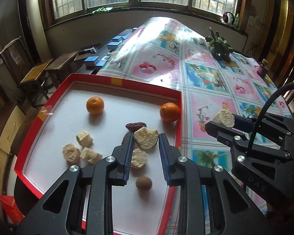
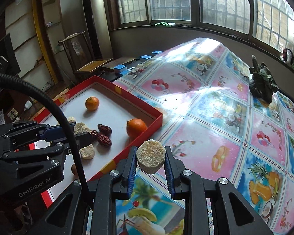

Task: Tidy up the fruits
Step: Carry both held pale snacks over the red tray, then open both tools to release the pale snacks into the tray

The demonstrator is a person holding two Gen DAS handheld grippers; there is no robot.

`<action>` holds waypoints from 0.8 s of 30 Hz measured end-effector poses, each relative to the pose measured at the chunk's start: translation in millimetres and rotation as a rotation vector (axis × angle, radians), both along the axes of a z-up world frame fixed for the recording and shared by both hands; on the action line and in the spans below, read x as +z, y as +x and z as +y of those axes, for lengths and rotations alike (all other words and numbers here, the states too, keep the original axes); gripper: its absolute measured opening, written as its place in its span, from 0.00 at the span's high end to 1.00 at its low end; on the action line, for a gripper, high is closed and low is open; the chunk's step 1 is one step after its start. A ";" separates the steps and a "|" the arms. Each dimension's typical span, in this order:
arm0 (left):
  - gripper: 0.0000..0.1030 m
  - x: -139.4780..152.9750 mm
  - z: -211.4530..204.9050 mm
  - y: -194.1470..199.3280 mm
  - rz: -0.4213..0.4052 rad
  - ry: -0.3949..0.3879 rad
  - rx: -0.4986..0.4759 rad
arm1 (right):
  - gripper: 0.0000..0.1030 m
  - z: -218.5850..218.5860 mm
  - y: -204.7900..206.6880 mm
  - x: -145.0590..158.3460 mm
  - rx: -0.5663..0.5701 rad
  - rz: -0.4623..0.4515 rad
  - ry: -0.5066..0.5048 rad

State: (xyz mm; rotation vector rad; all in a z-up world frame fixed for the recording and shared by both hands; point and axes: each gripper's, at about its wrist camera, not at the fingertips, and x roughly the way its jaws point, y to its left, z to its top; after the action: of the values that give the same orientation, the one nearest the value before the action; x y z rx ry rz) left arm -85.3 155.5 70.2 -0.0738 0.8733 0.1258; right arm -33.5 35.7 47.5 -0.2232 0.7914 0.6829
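Left wrist view: a pale, crumbly dried-fruit chunk (image 1: 146, 138) is held between the blue pads of the left gripper (image 1: 145, 137), above the middle of the red tray (image 1: 125, 81); whether it is lifted clear of the tray floor cannot be told.
Right wrist view: a round, porous dried-fruit slice (image 2: 151, 156) is clamped by the right gripper (image 2: 151, 157), just outside the tray's right edge, over the patterned tablecloth (image 2: 215, 117).
Handling, judged: both pieces look light, dry and brittle; they are best taken across the flat sides, with gentle pressure so that crumbling is avoided.
Oranges: one orange (image 1: 95, 105) lies near the tray's far edge, another orange (image 1: 170, 112) at its far right corner; they are probably firm and prone to rolling.
Other fruit: red dates (image 2: 103, 135) and a small brown fruit (image 1: 143, 183) are seen on the tray floor, with loose pale chunks (image 1: 80, 148) toward the left edge.
Pose: both grippers are pointed forward and slightly down, side by side, the right one beyond the tray.
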 end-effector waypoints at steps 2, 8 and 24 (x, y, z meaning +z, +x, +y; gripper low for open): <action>0.75 -1.7 7.0 -5.3 -0.002 0.004 0.018 | 0.75 8.0 -3.7 -0.3 0.018 -0.001 -0.006; 0.75 -6.9 25.3 -18.2 -0.004 0.005 0.064 | 0.75 30.0 -13.8 -1.6 0.059 -0.006 -0.030; 0.75 -21.5 45.6 -27.6 0.009 -0.004 0.104 | 0.75 81.3 -8.5 -5.0 0.135 -0.015 -0.080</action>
State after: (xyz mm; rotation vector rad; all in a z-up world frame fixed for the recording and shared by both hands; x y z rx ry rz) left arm -112.9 201.1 48.7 -0.1222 0.8785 0.2220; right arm -42.0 117.0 42.5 -0.3560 0.7947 0.7762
